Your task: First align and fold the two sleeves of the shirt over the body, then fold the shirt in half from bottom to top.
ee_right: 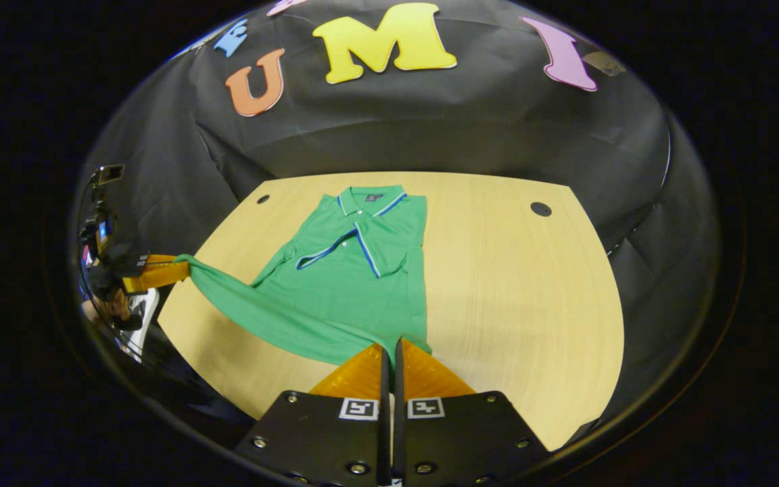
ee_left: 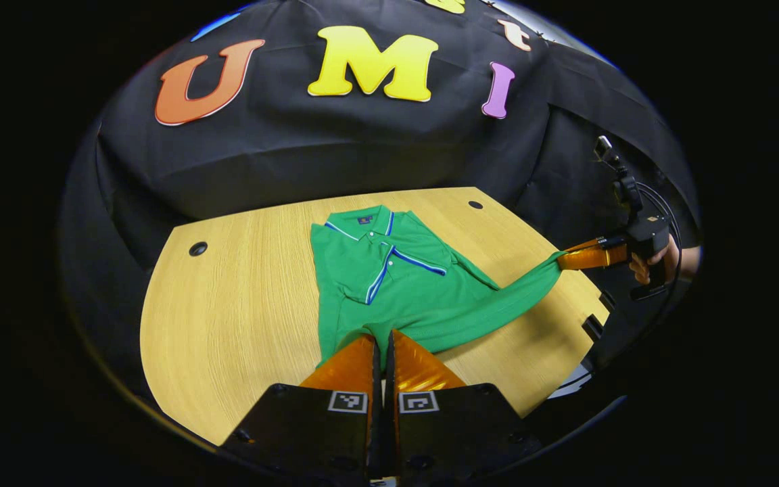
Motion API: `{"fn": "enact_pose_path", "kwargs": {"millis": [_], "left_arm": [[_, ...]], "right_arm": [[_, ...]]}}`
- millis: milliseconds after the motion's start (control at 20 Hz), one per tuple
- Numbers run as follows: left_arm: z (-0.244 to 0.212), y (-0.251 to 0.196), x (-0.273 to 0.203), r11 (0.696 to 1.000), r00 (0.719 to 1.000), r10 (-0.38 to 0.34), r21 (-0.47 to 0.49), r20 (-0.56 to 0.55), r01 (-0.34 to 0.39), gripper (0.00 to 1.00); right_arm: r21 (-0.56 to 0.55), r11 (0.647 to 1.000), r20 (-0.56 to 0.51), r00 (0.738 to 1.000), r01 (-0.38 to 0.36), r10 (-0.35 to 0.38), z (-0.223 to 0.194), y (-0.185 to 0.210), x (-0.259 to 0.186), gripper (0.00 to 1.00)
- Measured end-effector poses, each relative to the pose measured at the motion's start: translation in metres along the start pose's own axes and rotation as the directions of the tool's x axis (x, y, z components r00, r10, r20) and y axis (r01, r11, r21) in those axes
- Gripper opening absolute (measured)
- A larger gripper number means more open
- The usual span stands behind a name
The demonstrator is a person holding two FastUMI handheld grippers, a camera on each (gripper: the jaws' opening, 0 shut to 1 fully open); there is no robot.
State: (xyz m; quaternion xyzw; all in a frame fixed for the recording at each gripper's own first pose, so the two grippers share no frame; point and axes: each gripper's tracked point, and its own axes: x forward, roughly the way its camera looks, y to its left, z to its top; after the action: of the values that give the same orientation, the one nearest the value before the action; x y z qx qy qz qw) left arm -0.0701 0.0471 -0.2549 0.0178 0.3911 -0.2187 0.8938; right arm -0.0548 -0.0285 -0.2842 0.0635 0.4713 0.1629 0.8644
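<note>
Both grippers, left and right, have jaws clamped on the green shirt's hem corners, lifting them off the worktop.

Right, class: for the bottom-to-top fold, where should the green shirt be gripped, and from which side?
By the two bottom hem corners, coming from the near table edge, opposite the collar. The green shirt lies collar-away with sleeves folded in, leaving the hem as the free edge. The left gripper and right gripper each pinch a corner there.
</note>
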Motion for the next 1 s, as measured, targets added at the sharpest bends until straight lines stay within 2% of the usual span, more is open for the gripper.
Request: {"fn": "enact_pose_path", "kwargs": {"millis": [350,700,1000], "left_arm": [[0.044,0.018,0.012,1.0,0.999,0.01,0.008,0.051,-0.01,0.03],[0.088,0.043,0.024,0.999,0.993,0.046,0.004,0.106,-0.046,0.03],[0.117,0.066,0.044,0.995,0.988,0.075,-0.07,0.136,-0.066,0.03]], "right_arm": [[0.036,0.999,0.064,0.998,-0.005,0.003,0.056,-0.007,0.007,0.01],[0.02,1.0,0.113,0.994,0.003,-0.005,0.102,-0.004,0.022,0.0],[0.053,0.999,0.15,0.989,0.01,-0.018,0.14,-0.002,0.039,0.01]]}}
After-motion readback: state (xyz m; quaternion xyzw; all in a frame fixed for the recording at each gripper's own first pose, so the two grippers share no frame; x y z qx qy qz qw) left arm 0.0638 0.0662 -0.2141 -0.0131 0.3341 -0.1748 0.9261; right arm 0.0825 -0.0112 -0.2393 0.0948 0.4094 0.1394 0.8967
